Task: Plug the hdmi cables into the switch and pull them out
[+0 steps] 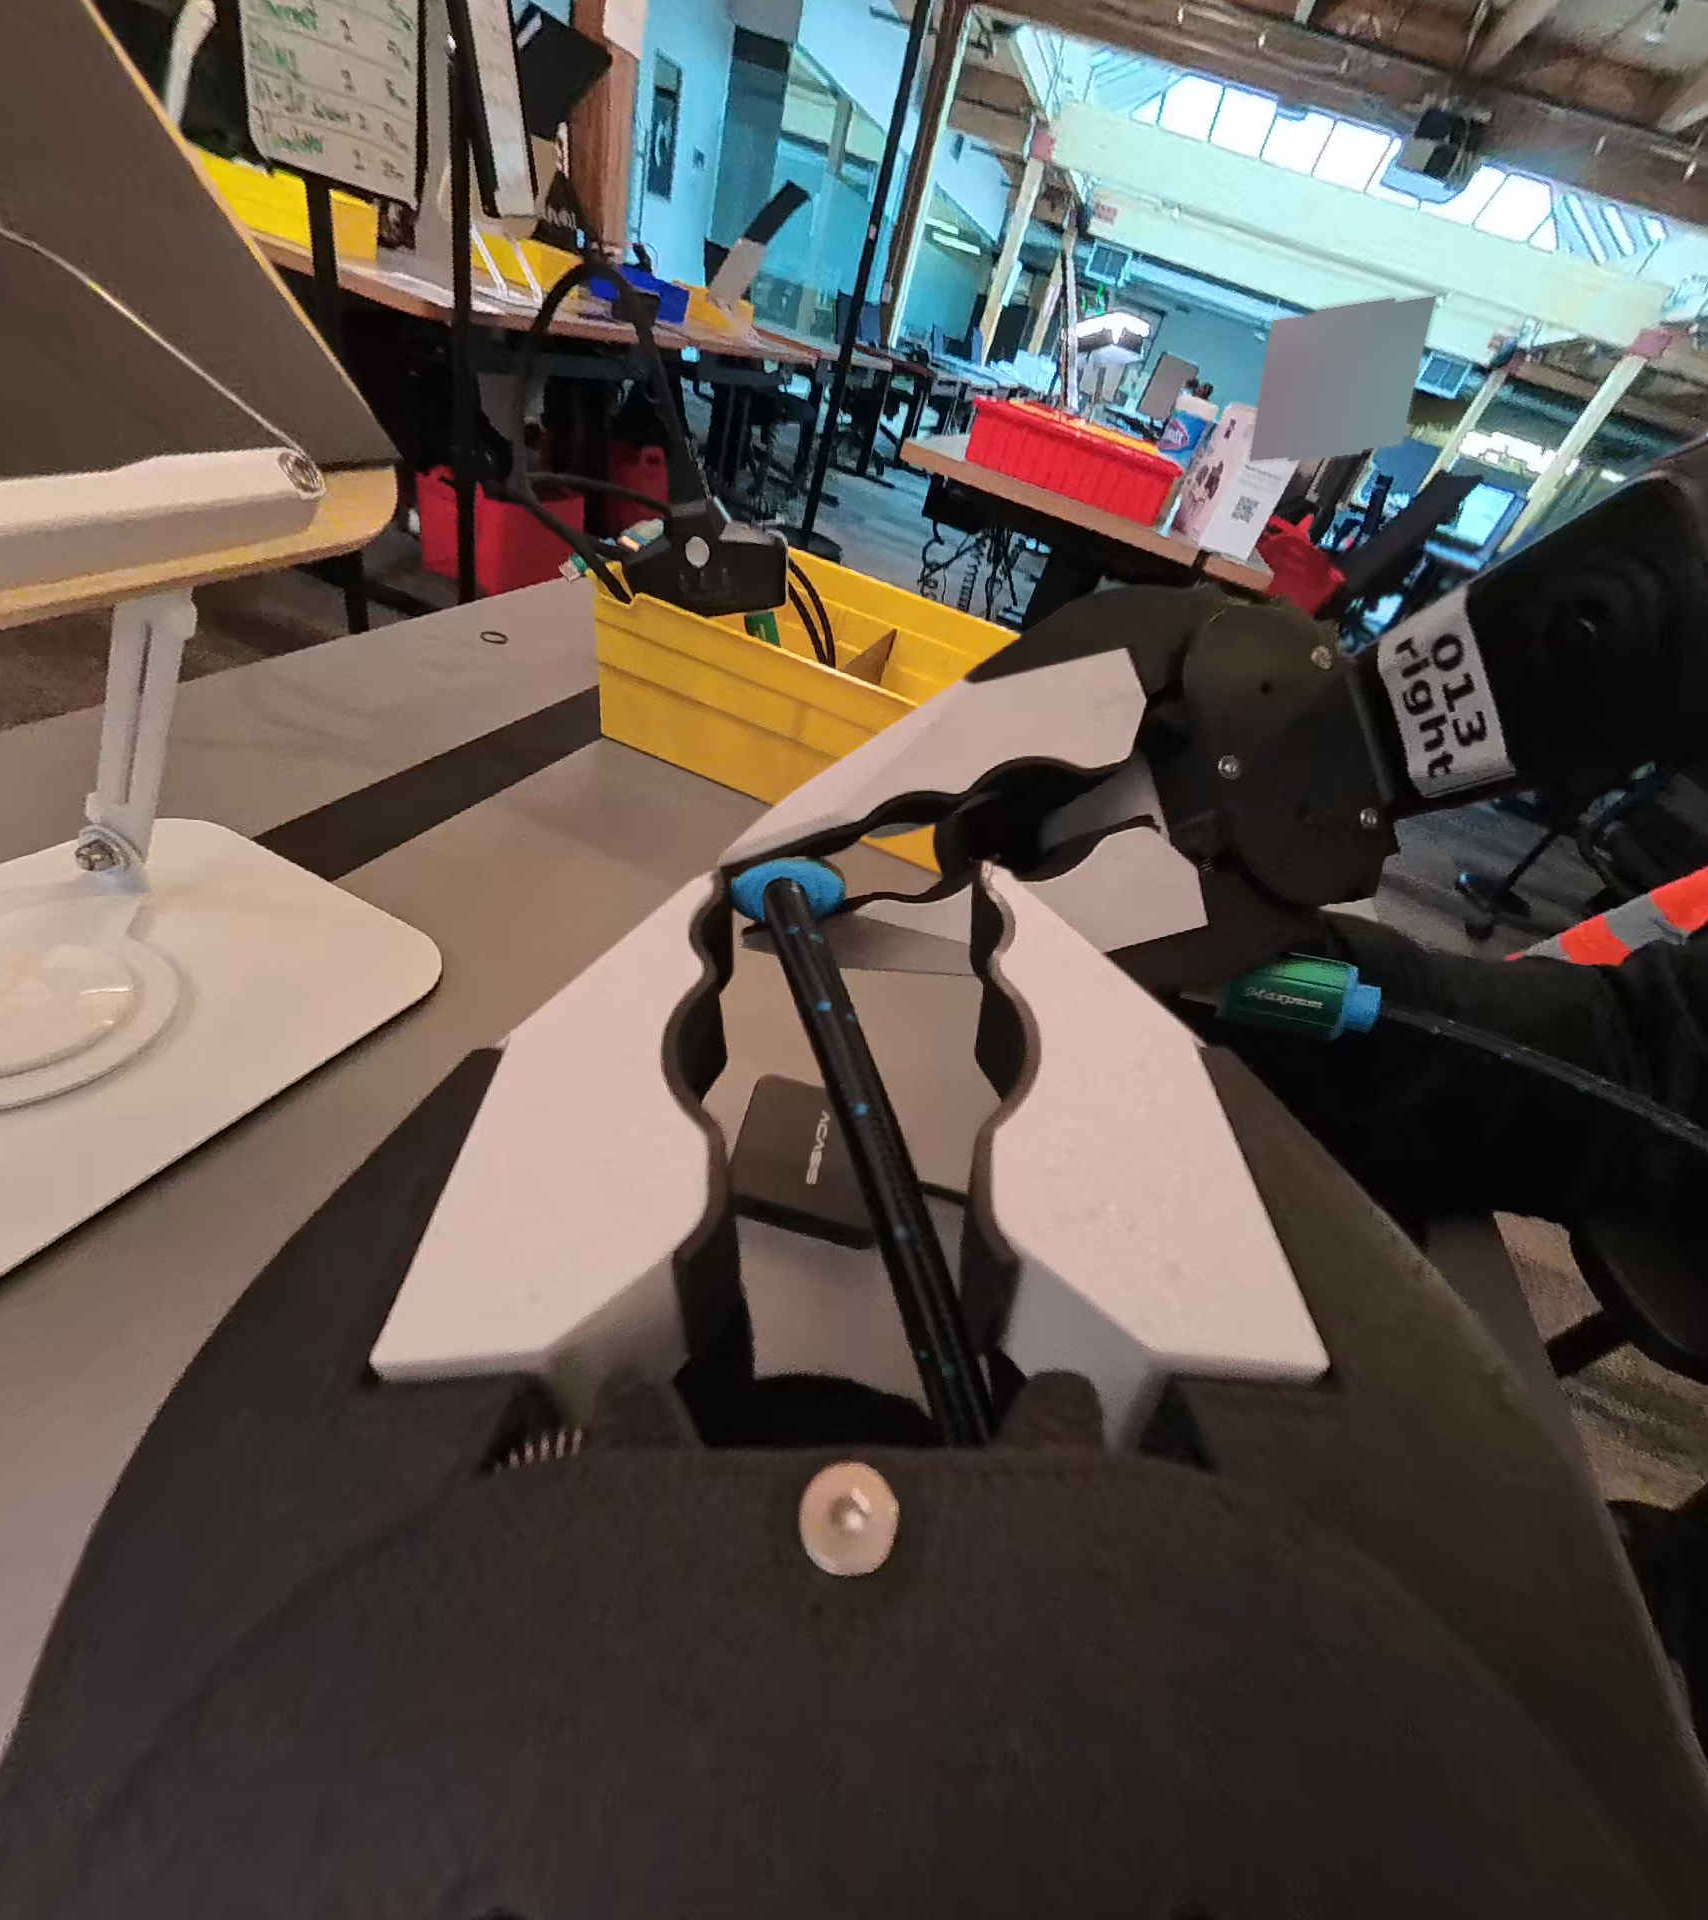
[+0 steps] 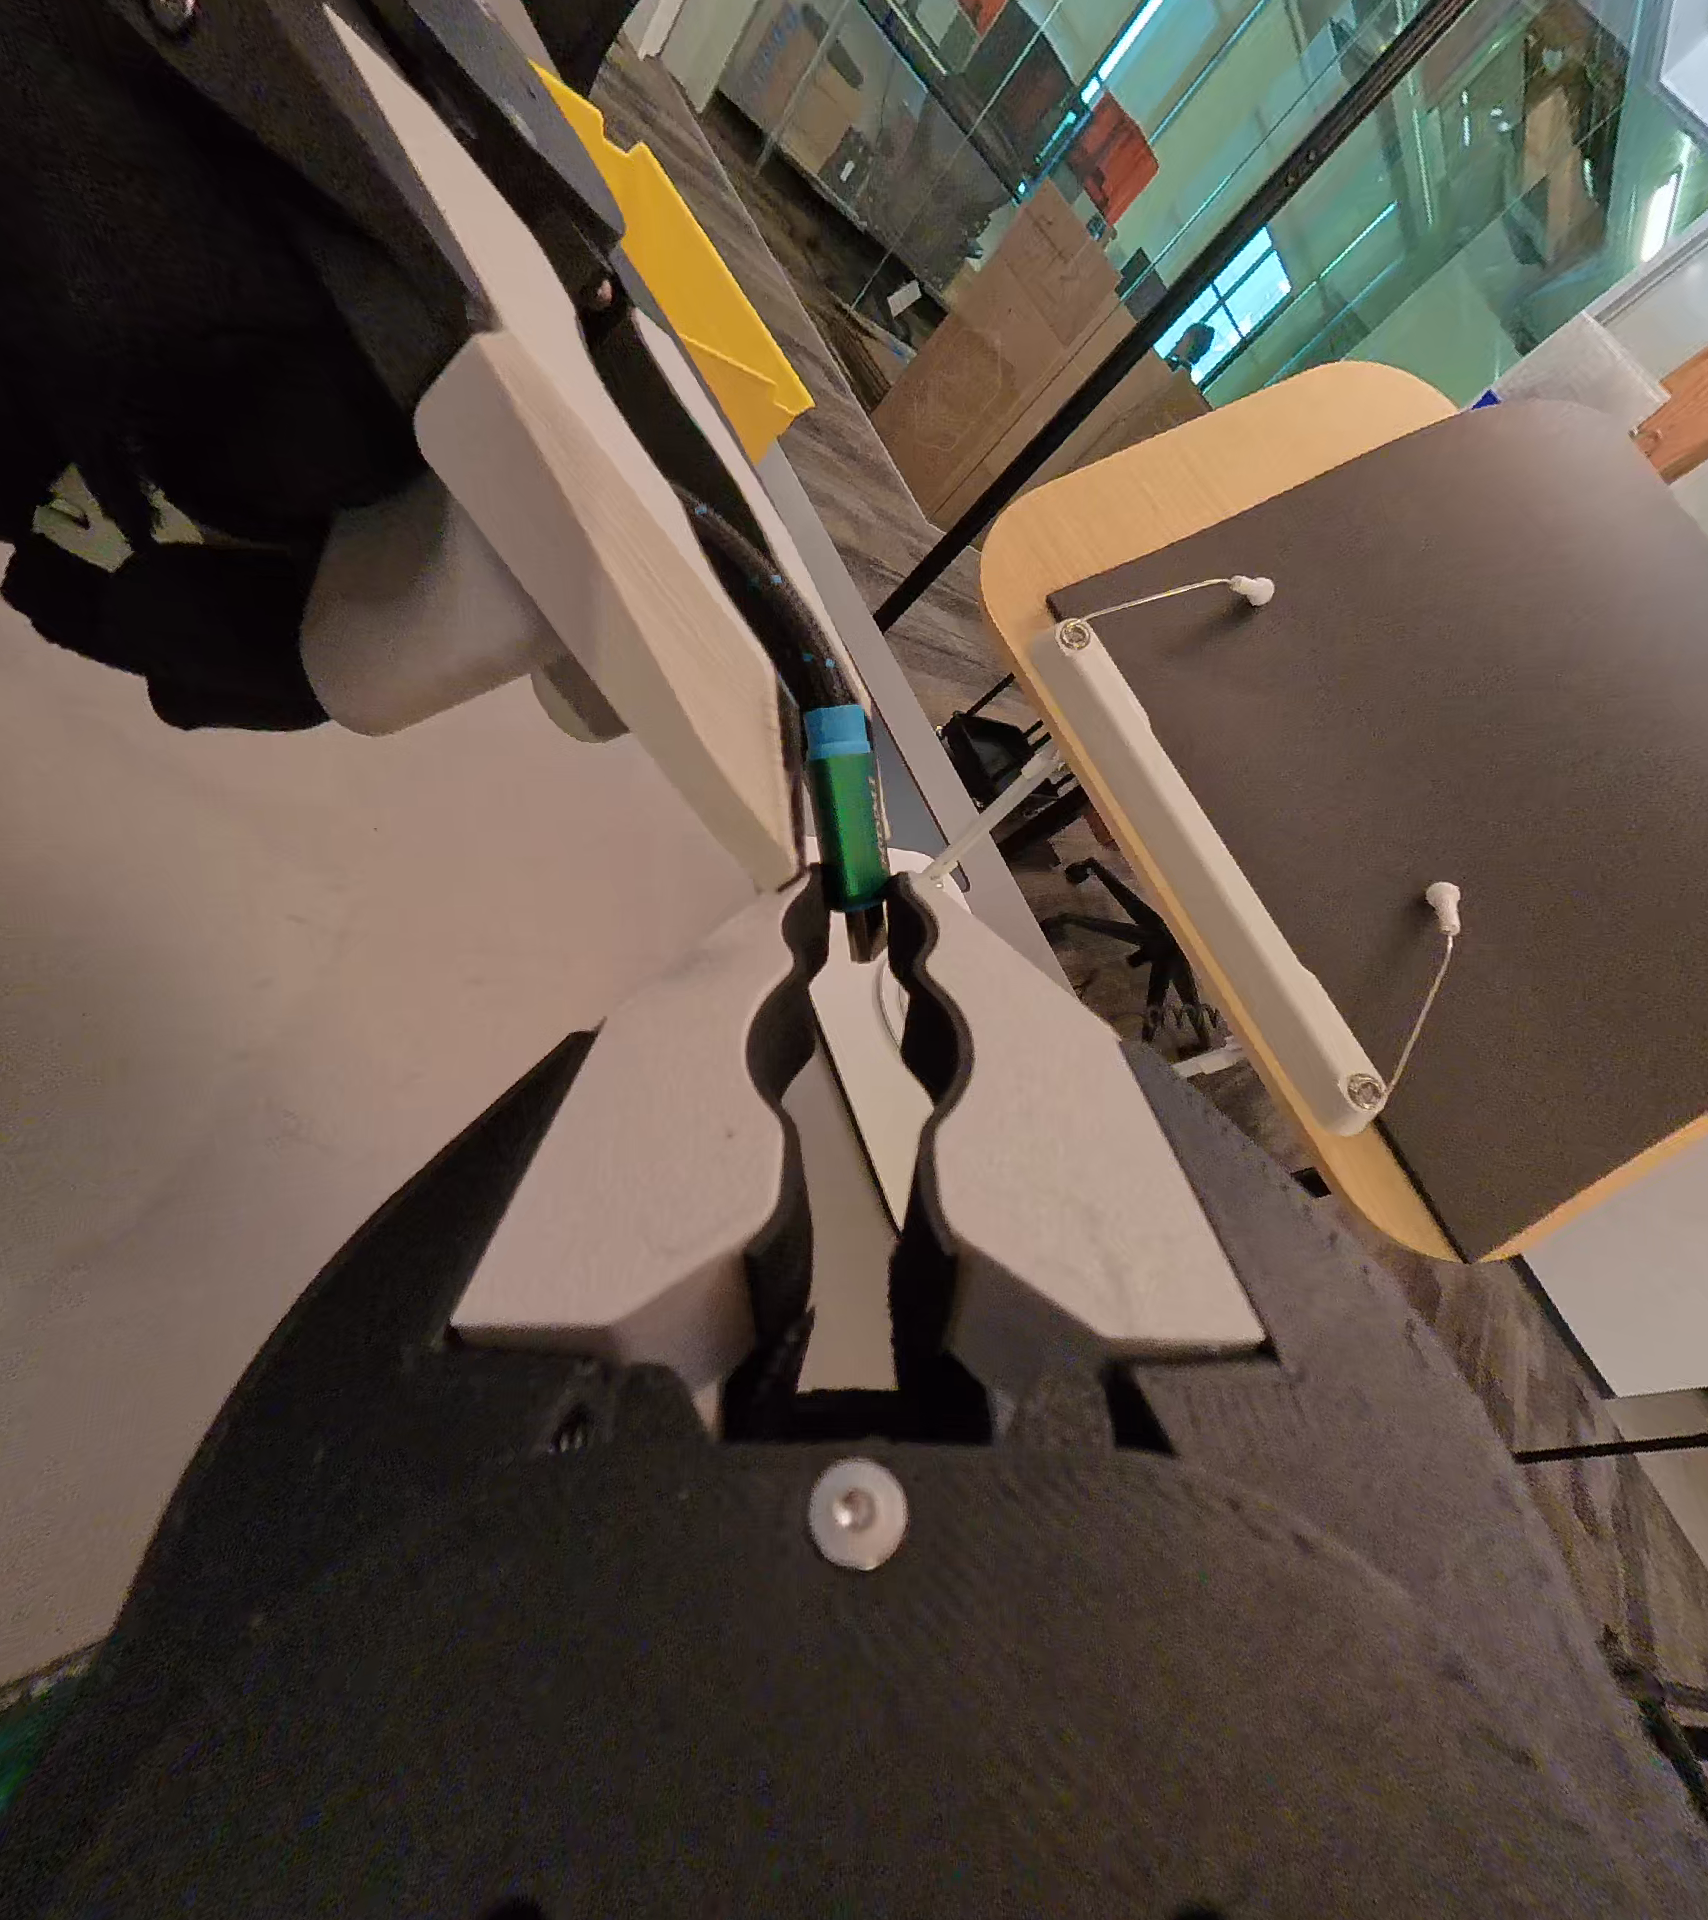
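Note:
A green HDMI plug with a blue collar (image 2: 848, 821) is pinched by its metal end between the tips of my right gripper (image 2: 865, 930). In the left wrist view only the plug's blue collar (image 1: 788, 891) shows, with the right gripper (image 1: 891, 862) coming in from the right. The plug's black braided cable (image 1: 871, 1143) runs back between the fingers of my left gripper (image 1: 850, 894), which stand apart around it. The black switch (image 1: 798, 1164) lies on the grey table below. A second green plug (image 1: 1286, 1000) lies to the right.
A yellow bin (image 1: 725, 717) stands behind, with a black adapter and cables (image 1: 715, 571) hanging over it. A white stand (image 1: 133, 1018) holding a dark board (image 2: 1452, 831) is on the left. A person's black sleeve (image 1: 1608, 1091) is on the right.

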Demonstrator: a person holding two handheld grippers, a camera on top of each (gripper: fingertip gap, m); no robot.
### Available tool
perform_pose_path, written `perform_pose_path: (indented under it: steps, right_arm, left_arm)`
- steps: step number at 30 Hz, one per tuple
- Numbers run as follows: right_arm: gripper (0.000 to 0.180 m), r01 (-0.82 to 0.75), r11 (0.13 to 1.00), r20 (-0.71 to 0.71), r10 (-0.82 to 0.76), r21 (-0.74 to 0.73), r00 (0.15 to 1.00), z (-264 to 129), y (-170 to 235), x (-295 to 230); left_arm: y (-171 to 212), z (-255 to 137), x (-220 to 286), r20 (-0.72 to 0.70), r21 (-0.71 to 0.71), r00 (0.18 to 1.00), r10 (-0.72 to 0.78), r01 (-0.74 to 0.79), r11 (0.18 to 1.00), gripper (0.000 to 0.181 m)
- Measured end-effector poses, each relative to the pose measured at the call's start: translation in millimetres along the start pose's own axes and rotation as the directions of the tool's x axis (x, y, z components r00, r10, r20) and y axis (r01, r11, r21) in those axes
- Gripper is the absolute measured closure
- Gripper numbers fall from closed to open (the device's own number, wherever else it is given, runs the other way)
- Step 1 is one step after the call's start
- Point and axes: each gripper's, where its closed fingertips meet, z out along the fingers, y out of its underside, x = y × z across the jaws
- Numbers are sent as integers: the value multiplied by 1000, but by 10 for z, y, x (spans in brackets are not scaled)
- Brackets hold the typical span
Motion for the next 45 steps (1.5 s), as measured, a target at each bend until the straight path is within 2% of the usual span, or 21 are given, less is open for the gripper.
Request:
perform_pose_path:
  steps: [6, 13, 20, 35, 45]
  right_arm:
    - [171, 33, 999, -15, -33, -19, 999, -1, 22, 9]
    - [171, 38, 999, -14, -38, -20, 999, 4, 27, -5]
    - [171, 43, 999, -17, -43, -21, 999, -2, 34, 2]
    - [166, 3, 1000, -3, -3, -6, 1000, 8, 52, 26]
    - [163, 66, 997, -37, -67, -28, 997, -28, 105, 104]
  left_arm:
    - [41, 11, -94, 27, -48, 1000, -14, 15, 999, 151]
    - [21, 18, -121, 28, -47, 999, -23, 24, 999, 148]
    - [45, 26, -140, 28, -60, 999, -37, 38, 997, 159]
    - [41, 10, -172, 56, -52, 998, -8, 11, 999, 162]
    - [18, -37, -233, 51, -31, 997, -55, 57, 998, 162]
